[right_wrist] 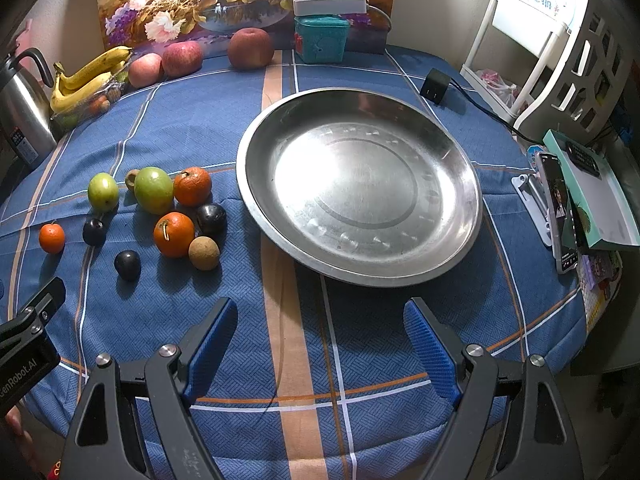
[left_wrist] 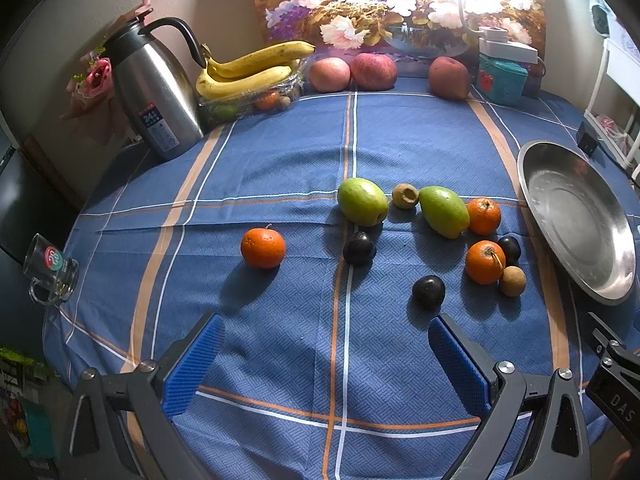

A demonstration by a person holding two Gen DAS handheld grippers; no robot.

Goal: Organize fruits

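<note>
Fruits: oranges (right_wrist: 174, 234), green fruits (right_wrist: 153, 190), dark plums (right_wrist: 211, 218) and brown fruits (right_wrist: 204, 253) lie loose on the counter (right_wrist: 292, 332), just left of the pan (right_wrist: 360, 184).
Pan: bare steel.
Left claw (left_wrist: 326, 360): spread, holding nothing.
Right claw (right_wrist: 320, 344): spread, holding nothing, near the pan's rim.

Three oranges (left_wrist: 263, 248), three plums (left_wrist: 359, 248) (dark)

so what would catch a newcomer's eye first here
Probably the big steel plate, bare and shining on the blue checked tablecloth. Just left of it lies a loose cluster of small fruit: oranges, green fruits and dark plums. At the back, bananas and apples line the flower painting.
</note>
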